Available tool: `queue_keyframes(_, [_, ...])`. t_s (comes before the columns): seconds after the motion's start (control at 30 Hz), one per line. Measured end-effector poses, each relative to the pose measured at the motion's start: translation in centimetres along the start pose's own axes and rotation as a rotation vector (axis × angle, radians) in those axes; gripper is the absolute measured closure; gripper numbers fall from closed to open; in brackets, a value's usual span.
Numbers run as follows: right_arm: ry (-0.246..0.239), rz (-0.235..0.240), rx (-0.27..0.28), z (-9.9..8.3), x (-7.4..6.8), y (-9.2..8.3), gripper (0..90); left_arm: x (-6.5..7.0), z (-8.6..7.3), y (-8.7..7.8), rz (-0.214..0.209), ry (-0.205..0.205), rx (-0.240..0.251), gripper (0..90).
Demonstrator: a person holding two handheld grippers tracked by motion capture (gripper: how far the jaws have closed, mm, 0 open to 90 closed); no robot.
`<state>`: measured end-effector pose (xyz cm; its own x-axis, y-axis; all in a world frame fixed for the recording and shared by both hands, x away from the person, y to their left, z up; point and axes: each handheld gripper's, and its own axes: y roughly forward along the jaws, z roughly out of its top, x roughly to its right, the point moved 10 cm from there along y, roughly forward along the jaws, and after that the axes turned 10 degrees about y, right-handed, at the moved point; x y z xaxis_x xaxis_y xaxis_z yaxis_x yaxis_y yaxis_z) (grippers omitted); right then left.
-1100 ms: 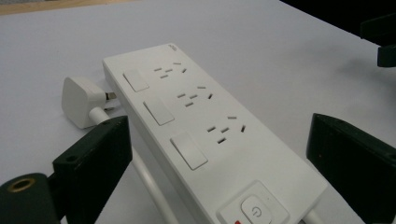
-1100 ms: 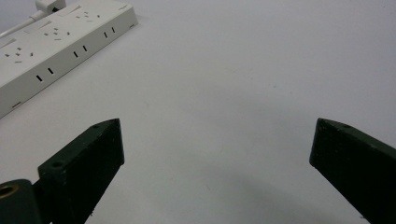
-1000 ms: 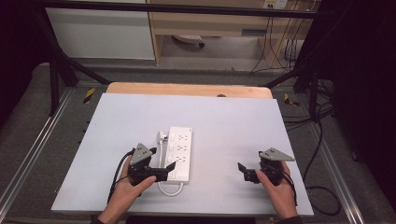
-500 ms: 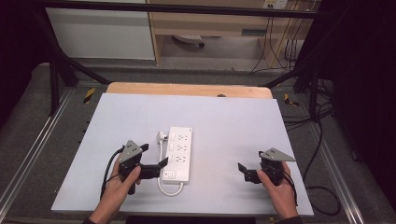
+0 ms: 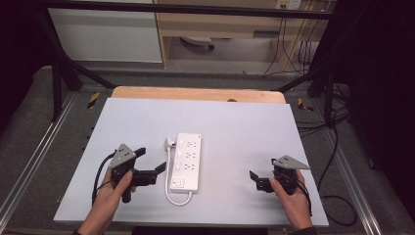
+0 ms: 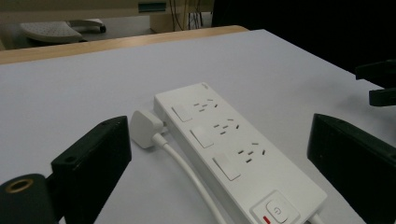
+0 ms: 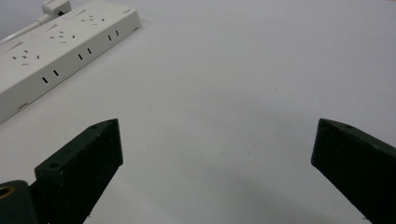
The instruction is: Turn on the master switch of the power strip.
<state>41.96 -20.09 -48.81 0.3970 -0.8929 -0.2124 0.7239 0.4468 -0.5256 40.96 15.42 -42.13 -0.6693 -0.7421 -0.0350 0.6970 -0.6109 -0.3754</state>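
Note:
A white power strip (image 5: 187,160) with three outlet groups lies lengthwise at the middle of the grey table top (image 5: 235,132). Its white plug (image 5: 169,143) rests beside its far left corner, and the cord (image 5: 169,188) loops round the near end. My left gripper (image 5: 150,160) is open just left of the strip, jaws pointing toward it and holding nothing. In the left gripper view the strip (image 6: 233,149) and plug (image 6: 144,128) lie between the spread fingers (image 6: 93,158). My right gripper (image 5: 255,180) is open near the front right, over bare table, with the strip (image 7: 51,51) off to its left.
A wooden board edge (image 5: 195,93) runs along the table's back. Metal frame rails (image 5: 39,152) flank the table. Cables (image 5: 337,147) hang and lie on the floor at the right. A white cabinet (image 5: 105,34) stands beyond the table.
My left gripper has drawn back leftward from the strip's near left edge, and now stands apart from it. The right gripper has stayed put.

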Motion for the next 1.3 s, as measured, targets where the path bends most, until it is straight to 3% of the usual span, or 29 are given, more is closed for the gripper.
queue_keyframes(0.5, [-0.003,0.002,0.002,0.0,0.0,0.0,2.3,-1.8,0.0,-3.0,0.027,-0.010,0.014,5.9])
queue_keyframes(0.8, [-0.005,-0.002,0.002,0.0,0.0,0.0,2.3,-2.6,0.1,-4.0,0.033,-0.030,0.037,5.9])
queue_keyframes(1.3, [-0.002,0.000,0.001,0.0,0.0,0.0,2.4,-5.2,-0.5,-6.1,0.087,-0.048,0.057,6.4])
